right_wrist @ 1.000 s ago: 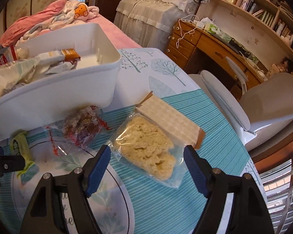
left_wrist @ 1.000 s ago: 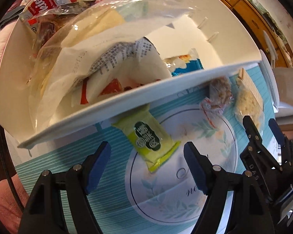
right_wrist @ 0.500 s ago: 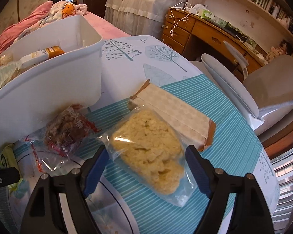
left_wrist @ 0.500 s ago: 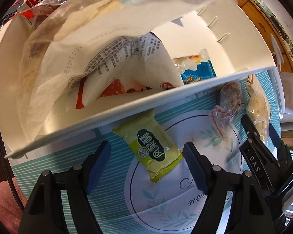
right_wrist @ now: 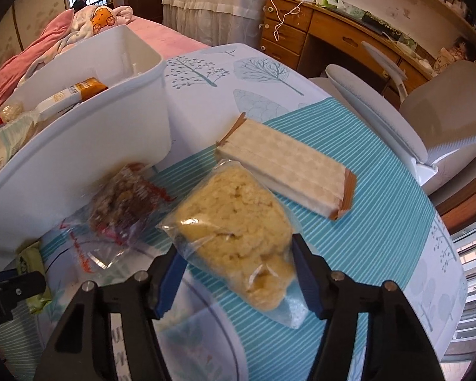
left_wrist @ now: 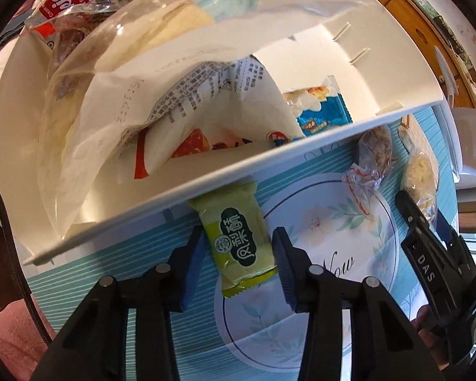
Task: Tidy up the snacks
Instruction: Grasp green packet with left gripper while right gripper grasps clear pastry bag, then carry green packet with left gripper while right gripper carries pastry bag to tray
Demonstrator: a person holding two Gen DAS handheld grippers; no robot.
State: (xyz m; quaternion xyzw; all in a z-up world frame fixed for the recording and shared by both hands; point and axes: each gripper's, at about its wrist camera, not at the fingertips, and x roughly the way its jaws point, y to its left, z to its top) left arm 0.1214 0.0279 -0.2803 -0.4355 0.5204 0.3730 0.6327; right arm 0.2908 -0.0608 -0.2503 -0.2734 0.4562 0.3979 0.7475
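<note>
A green snack packet (left_wrist: 238, 241) lies flat on the tablecloth, partly under the rim of the white bin (left_wrist: 206, 184). My left gripper (left_wrist: 239, 235) points straight down over it. Its jaws are closing and both blue pads touch the packet's long sides. My right gripper (right_wrist: 237, 249) straddles a clear bag of yellow crumbly snack (right_wrist: 238, 222). Its jaws are closing too, with the pads against the bag's edges. A brown snack in a clear wrapper (right_wrist: 123, 203) rests against the white bin (right_wrist: 79, 165). A long wafer pack (right_wrist: 285, 171) lies just beyond the yellow bag.
The bin holds several snack bags, one large clear bag (left_wrist: 142, 63) on top. A grey chair (right_wrist: 396, 120) stands at the table's right edge, with a wooden desk (right_wrist: 349, 31) behind and a pink bed (right_wrist: 158, 28) at the far left.
The left jaws have drawn in from wide apart onto the green packet. The right gripper has come closer to the yellow bag, rolled a little, and its jaws have narrowed around it.
</note>
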